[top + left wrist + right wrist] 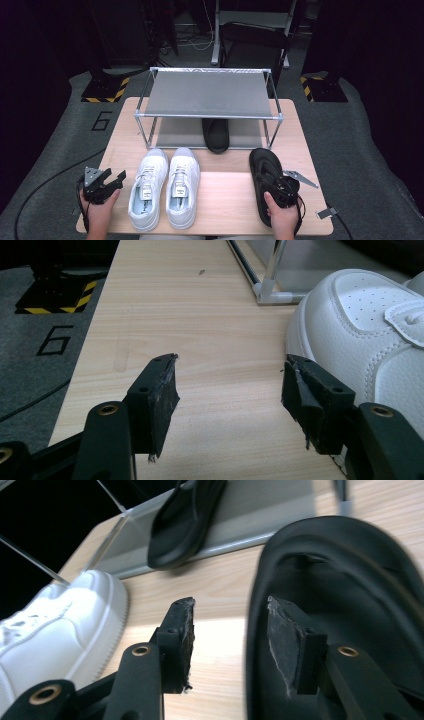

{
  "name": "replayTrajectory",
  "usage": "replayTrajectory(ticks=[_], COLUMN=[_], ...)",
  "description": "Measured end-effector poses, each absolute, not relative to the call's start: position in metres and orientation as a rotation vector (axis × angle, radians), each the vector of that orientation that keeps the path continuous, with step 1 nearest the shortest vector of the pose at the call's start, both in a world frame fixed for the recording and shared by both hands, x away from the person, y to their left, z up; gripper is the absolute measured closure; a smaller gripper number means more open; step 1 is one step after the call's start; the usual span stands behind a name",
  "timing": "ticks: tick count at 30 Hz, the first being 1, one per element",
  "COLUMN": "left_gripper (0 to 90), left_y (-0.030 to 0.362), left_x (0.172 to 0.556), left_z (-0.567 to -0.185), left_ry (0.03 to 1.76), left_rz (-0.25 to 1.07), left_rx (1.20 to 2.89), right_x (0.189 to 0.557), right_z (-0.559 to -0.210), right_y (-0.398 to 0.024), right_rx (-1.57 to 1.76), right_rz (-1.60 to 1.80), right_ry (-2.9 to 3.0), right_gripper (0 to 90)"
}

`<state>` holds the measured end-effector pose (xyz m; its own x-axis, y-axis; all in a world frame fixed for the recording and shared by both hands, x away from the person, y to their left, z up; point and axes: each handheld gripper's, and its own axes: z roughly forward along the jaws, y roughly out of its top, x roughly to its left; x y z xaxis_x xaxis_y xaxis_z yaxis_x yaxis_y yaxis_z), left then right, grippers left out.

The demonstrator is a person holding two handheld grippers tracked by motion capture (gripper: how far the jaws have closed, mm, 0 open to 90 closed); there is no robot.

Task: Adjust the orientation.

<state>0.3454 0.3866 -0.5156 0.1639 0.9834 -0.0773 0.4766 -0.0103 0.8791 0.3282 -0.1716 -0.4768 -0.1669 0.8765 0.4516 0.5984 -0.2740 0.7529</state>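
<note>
Left gripper rests at table's left edge, jaws wide, empty, beside white sneakers. Right gripper, jaws partly apart, straddles the rim of a black sandal: matte, moulded, lying flat on the table's right side; pads not visibly pressing.

Grey carpet floor, dark surroundings, hazard-striped bases.

lab: hazard-striped stands, numbered floor
</note>
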Motion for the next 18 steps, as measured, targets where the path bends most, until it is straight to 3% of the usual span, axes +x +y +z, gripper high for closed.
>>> replayTrajectory(ticks=[6,12,18], left_gripper=[38.6,38.6,38.6], left_y=[0.386,0.388,0.387], left_x=[0.345,0.345,0.345], left_z=[-0.515,-0.515,-0.515], left_ry=[1.429,1.431,1.429], left_rz=[0.771,0.779,0.78], left_rx=[1.619,1.603,1.606], right_x=[0.33,0.333,0.332], right_z=[-0.49,-0.499,-0.494], right_y=[-0.173,-0.169,-0.16], right_rx=[1.848,1.88,1.871], right_rz=[1.365,1.321,1.299], right_ry=[1.739,1.789,1.793], right_gripper=[60.9,80.5,82.4])
